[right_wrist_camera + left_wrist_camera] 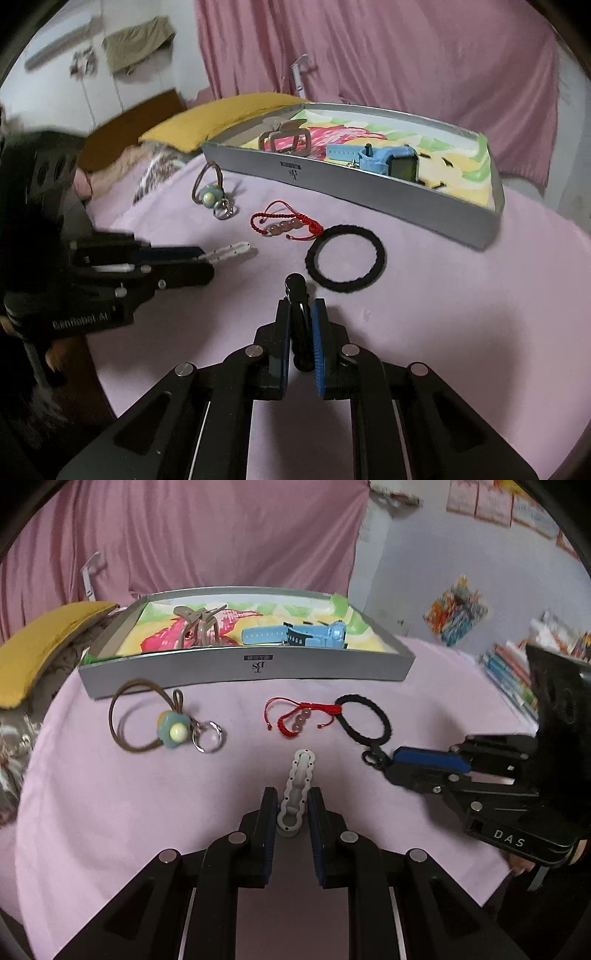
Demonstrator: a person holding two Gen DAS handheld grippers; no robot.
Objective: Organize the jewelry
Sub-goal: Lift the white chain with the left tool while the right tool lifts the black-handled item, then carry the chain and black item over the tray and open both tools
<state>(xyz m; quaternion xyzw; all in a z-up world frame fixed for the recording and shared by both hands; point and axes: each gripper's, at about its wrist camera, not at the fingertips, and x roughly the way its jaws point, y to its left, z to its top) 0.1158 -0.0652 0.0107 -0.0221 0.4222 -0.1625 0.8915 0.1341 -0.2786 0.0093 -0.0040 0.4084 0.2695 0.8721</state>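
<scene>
My left gripper is shut on a pale grey hair clip that points away over the pink cloth; the right wrist view shows this gripper and clip at the left. My right gripper is shut on a black hair clip, also seen as the gripper and clip in the left wrist view. A grey tray behind holds a blue watch and a brown claw clip. On the cloth lie a red bead bracelet, a black hair tie, a brown flower hair tie and a silver ring.
A yellow cushion lies left of the tray and a pink curtain hangs behind it. Books are stacked beyond the cloth's right edge. The cloth-covered surface drops off at the near left and right.
</scene>
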